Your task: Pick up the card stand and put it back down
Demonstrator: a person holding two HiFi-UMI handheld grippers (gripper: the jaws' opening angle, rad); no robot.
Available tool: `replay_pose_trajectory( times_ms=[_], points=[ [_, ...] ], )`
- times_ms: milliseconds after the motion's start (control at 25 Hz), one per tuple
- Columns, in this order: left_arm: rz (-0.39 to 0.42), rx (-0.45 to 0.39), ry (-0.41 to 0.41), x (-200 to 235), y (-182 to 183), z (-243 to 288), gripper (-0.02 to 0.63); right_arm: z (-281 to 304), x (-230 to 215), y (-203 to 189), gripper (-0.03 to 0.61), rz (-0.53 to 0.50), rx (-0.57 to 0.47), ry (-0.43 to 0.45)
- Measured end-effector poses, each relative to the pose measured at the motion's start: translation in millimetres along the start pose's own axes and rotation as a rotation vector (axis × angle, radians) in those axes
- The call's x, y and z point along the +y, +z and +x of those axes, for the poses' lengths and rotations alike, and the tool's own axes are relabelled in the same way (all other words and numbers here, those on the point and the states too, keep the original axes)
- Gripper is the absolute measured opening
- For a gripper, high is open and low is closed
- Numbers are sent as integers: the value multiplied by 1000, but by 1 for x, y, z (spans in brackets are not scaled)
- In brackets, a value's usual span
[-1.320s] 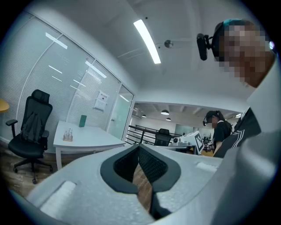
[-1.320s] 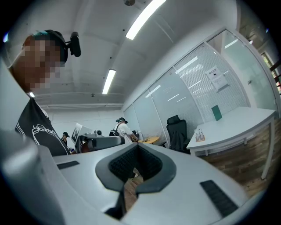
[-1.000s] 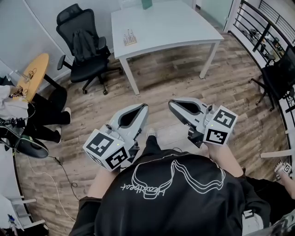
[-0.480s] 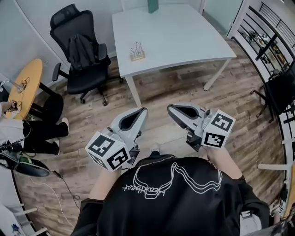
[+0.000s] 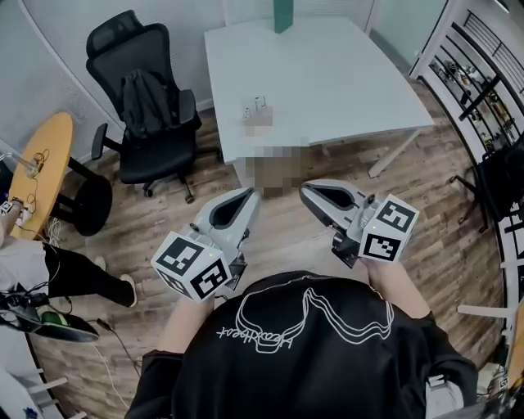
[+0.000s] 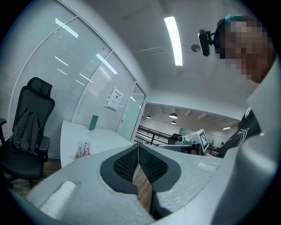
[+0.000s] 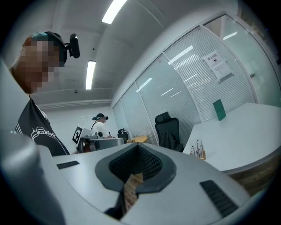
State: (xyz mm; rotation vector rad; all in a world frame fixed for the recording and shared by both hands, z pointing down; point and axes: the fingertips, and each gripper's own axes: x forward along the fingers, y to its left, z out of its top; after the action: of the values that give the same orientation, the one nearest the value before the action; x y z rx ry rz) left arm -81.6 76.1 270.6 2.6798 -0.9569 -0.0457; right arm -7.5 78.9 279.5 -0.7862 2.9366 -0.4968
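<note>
As the person has walked forward, the white tabletop (image 5: 327,74) lies lower and larger in the head view than a second ago, and its near edge is now just ahead of both tool tips. The left tool (image 5: 250,196) and right tool (image 5: 308,190) keep the same side-by-side pose in front of the chest. Each has its jaws closed together on nothing, as before.

The card stand (image 5: 256,109) stands on the tabletop near the near left corner, well apart from both tools. White surface spreads wide to its right. A green block (image 5: 282,12) stands at the far edge.

Bare wooden floor (image 5: 164,217) lies between the tools and the tabletop. A black office chair (image 5: 147,98) with a dark garment (image 5: 147,92) over its back stands just left of the tabletop. A railing (image 5: 483,61) runs along the right side, and a round wooden table (image 5: 41,155) stands at far left.

The stand is a small wooden base bearing thin upright holders. What they carry is too small to tell.
</note>
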Motion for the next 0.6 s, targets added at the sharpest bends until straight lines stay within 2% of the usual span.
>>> replay_pose_trajectory(
  times_ms=[360, 600],
  points=[
    [-5, 21, 5, 31, -4, 23, 14, 18, -31, -3, 9, 26, 13, 0],
    [-10, 32, 42, 56, -5, 46, 14, 37, -65, -3, 9, 48, 36, 30]
  ],
)
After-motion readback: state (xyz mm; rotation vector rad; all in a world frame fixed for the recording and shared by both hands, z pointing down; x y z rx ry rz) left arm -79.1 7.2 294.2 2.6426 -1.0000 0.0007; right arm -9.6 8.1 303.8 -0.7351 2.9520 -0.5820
